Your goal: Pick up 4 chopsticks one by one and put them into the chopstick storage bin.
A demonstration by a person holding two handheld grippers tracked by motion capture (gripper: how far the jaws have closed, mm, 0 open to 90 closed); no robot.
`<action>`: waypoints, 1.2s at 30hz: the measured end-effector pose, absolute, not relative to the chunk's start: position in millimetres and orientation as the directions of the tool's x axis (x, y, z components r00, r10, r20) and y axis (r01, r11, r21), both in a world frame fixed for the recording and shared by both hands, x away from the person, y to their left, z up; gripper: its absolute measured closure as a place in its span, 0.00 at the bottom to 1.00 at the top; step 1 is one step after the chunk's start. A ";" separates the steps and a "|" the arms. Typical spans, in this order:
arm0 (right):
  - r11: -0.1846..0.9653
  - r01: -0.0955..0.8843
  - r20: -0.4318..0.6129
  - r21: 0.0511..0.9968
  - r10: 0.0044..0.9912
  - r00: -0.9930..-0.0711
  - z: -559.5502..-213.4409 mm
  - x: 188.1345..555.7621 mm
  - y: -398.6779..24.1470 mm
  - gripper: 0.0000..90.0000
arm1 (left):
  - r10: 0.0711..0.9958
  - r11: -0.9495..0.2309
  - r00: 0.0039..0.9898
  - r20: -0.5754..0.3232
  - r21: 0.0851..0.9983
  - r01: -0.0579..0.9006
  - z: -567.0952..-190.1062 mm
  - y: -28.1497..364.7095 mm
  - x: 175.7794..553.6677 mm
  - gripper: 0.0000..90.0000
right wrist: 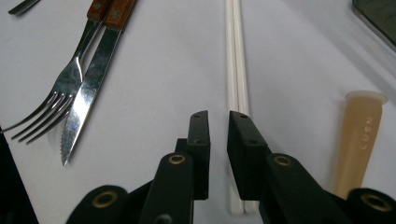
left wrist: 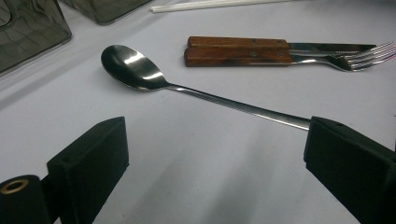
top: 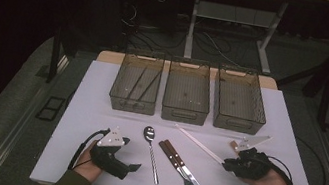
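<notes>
The white chopsticks [top: 199, 144] lie on the table [top: 93, 111], running from twelve o'clock down under your right gripper [right wrist: 218, 116], at about four o'clock on the table. Its jaws stand a narrow gap apart, nothing pinched between them. At ten o'clock from it lie fork [right wrist: 56, 105] and knife [right wrist: 88, 100]. Your left gripper [left wrist: 215, 140] gapes wide and empty over the spoon [left wrist: 135, 70].

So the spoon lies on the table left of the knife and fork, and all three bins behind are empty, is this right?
Not quite. The spoon does lie left of the knife and fork, but only the middle bin and right bin look empty. The left bin holds long thin sticks, as the high view shows.
</notes>
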State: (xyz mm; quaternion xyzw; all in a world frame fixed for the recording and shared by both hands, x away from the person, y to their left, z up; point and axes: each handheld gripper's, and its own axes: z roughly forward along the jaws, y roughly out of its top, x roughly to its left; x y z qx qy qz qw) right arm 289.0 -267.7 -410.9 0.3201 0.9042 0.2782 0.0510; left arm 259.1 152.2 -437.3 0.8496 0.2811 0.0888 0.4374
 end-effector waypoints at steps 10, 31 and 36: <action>0.741 0.542 0.024 0.397 0.582 -0.813 -410.2 318.9 -243.8 0.86 | 0.551 -0.460 0.829 -0.093 0.795 0.395 -437.3 152.3 259.0 0.06; 0.834 0.522 0.003 0.182 0.530 -0.848 -414.3 346.5 -218.5 0.87 | 0.548 -0.450 0.830 -0.102 0.801 0.396 -437.8 150.3 258.2 0.06; 0.841 0.520 0.011 0.151 0.524 -0.851 -419.8 350.9 -215.3 0.88 | 0.545 -0.452 0.832 -0.101 0.800 0.393 -437.8 150.1 258.2 0.06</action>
